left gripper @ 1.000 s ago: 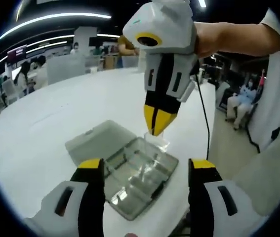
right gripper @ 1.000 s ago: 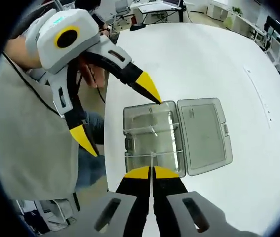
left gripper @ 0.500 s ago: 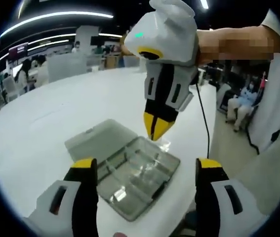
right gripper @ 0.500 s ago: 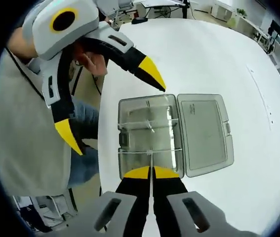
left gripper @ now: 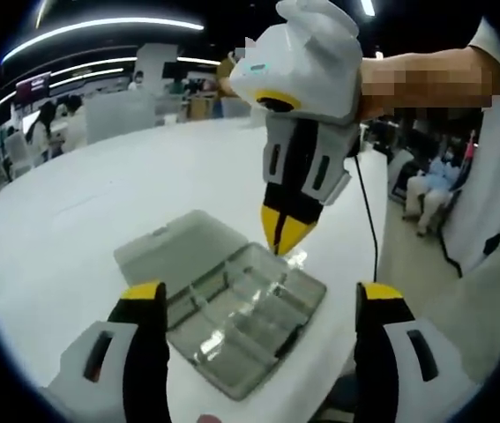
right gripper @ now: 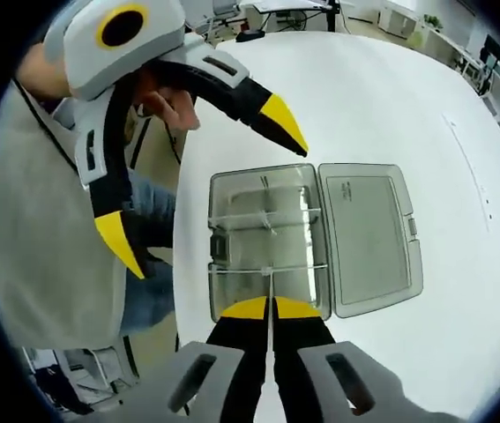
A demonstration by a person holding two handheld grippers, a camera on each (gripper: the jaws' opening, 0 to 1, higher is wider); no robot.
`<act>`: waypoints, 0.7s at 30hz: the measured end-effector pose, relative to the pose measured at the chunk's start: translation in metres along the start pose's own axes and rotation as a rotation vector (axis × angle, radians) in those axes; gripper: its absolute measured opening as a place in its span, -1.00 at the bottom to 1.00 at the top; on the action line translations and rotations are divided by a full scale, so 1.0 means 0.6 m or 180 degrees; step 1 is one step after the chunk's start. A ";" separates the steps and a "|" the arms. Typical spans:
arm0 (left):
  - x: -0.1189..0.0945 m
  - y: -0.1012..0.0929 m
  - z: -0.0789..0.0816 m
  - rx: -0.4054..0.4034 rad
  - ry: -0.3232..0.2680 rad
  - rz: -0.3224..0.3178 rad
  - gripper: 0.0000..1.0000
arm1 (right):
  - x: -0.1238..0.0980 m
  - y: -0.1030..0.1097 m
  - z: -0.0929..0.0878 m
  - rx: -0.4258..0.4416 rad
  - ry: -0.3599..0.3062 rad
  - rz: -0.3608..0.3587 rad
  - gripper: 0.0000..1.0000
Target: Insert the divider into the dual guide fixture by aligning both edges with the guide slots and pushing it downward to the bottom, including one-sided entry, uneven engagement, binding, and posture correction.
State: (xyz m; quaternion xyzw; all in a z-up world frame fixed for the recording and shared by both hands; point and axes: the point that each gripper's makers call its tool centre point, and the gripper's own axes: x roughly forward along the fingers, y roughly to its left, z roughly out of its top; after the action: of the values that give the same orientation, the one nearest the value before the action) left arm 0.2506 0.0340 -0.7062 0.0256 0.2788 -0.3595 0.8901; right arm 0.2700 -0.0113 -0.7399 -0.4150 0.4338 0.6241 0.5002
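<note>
White round table (right gripper: 391,97) in an open office hall; people sit at desks in the background. A clear plastic box (right gripper: 263,238) lies on it near the edge, its lid (right gripper: 369,238) folded flat alongside. The right gripper (right gripper: 270,308) is clenched on a thin transparent divider (right gripper: 270,275), held upright over the near end of the box; from the pictures it cannot be told whether its edges sit in the guide slots. A second divider (right gripper: 263,218) crosses the box further in. The left gripper (right gripper: 205,163) is released, jaws wide apart, hovering beside the box's far corner, touching nothing.
</note>
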 end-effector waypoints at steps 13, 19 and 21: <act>-0.002 0.005 -0.001 -0.0011 0.0017 0.0007 0.72 | 0.011 0.001 -0.001 0.0005 -0.0015 0.0016 -1.00; -0.003 0.006 -0.002 -0.0005 0.0030 0.0010 0.72 | 0.014 0.000 -0.001 -0.0021 -0.0007 0.0001 -1.00; -0.004 0.006 -0.002 -0.0007 0.0030 0.0012 0.72 | 0.016 -0.002 -0.002 -0.0003 -0.0005 0.0001 -1.00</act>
State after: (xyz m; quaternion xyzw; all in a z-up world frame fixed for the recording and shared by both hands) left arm 0.2510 0.0384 -0.7064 0.0270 0.2833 -0.3574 0.8895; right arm 0.2698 -0.0099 -0.7493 -0.4147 0.4332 0.6247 0.5002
